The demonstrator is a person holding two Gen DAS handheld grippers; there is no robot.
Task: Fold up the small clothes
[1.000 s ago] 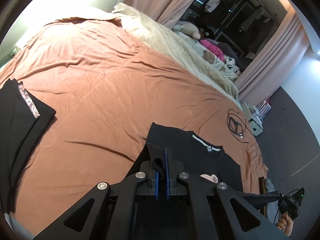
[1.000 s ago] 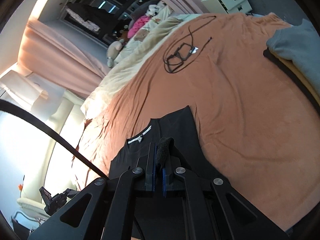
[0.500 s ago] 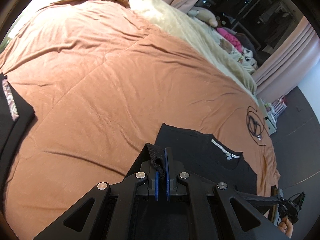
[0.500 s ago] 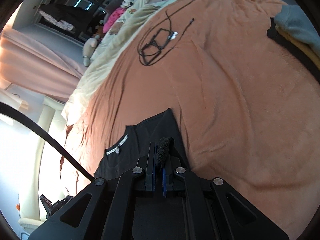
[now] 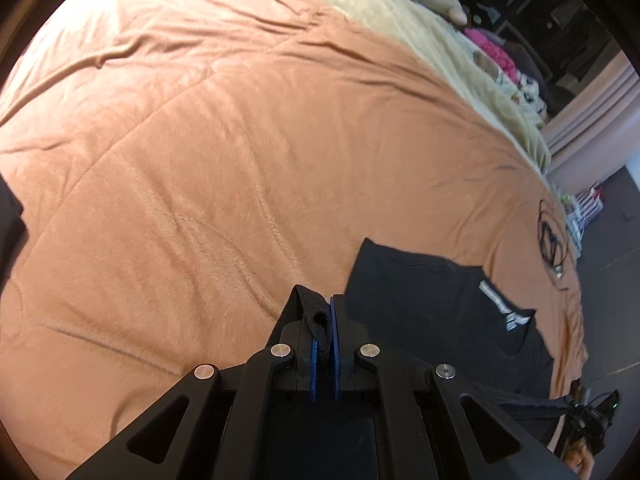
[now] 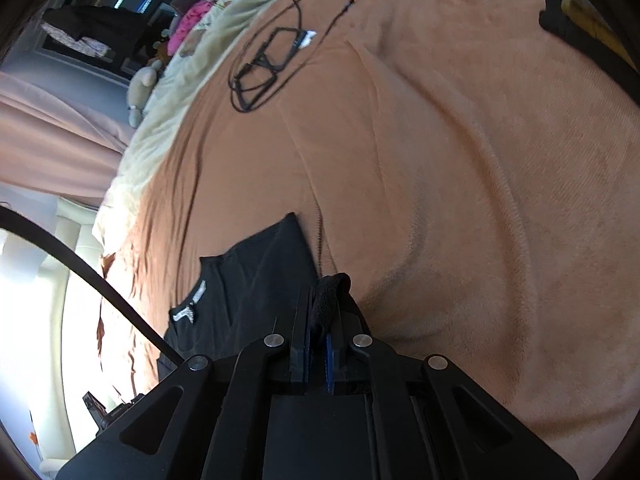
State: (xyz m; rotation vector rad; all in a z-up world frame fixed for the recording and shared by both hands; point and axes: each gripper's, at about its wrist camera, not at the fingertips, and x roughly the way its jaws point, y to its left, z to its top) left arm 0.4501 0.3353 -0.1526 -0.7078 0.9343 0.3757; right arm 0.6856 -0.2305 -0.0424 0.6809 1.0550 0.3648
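Note:
A black t-shirt [image 5: 432,304] with a white neck label [image 5: 502,306] lies on the orange bedspread [image 5: 224,152]. My left gripper [image 5: 325,312] is shut on a bunched edge of the shirt. In the right wrist view the same black t-shirt [image 6: 260,280] lies below and left, and my right gripper [image 6: 325,300] is shut on another bunched edge of it. The shirt's lower part is hidden under both grippers.
A coiled black cable [image 6: 268,64] lies on the bedspread beyond the shirt. A folded black garment [image 5: 10,220] sits at the far left edge. Piled clothes [image 6: 580,20] lie at the right. A cream blanket [image 5: 420,36] and stuffed toys are at the back.
Both grippers have moved forward and lower over the bed, carrying the shirt edges toward the collar. The folded black garment has slid almost out of the left view.

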